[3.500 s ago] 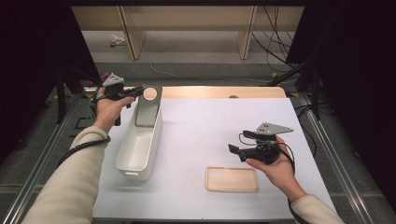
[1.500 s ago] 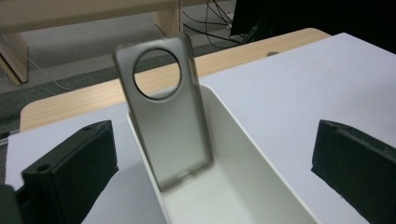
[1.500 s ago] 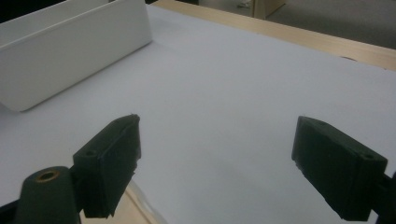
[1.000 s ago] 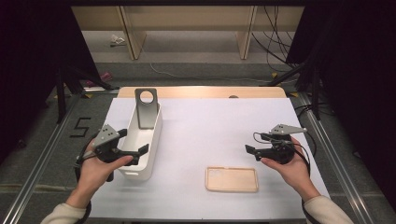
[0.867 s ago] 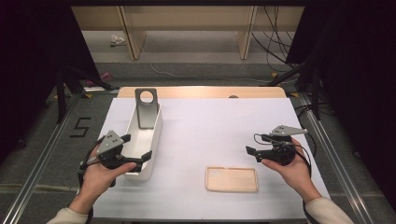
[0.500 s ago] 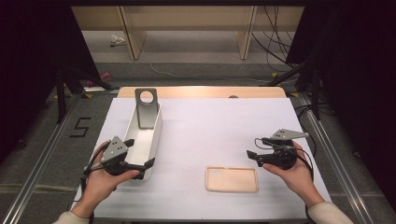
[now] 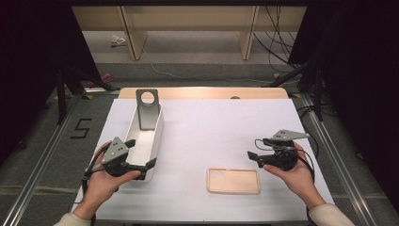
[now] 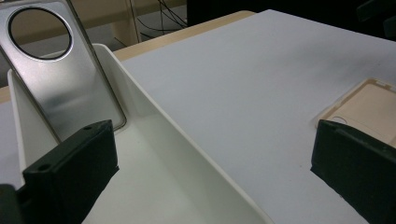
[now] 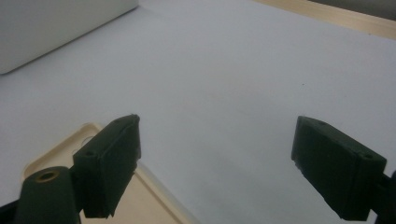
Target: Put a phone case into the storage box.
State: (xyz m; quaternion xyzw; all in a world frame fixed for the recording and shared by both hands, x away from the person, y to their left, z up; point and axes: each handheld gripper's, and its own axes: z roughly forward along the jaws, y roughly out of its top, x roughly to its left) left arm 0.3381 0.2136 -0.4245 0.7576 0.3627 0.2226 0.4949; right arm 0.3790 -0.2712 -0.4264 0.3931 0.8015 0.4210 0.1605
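Note:
A long white bin [image 7: 151, 136] lies lengthwise on the left of the white table. A silver plate with a round hole [image 7: 147, 107] leans upright against its far end; it also appears as the silver plate [image 8: 60, 79] in the left gripper view. My left gripper [image 7: 140, 153] is open over the bin's near end, its jaws straddling the bin's right wall [image 8: 159, 130] with nothing held. A beige phone case [image 7: 234, 181] lies flat near the front. My right gripper [image 7: 254, 148] is open just above and right of the case [image 9: 135, 200], holding nothing.
A wooden strip [image 7: 202, 92] runs along the table's far edge. Metal rails [image 7: 329, 141] flank the table, and cables lie on the floor behind. Bare white tabletop [image 7: 211, 132] spreads between the bin and the right gripper.
My left gripper has left the silver plate at the bin's far end and drawn back to the near end. The right gripper has shifted slightly right and nearer.

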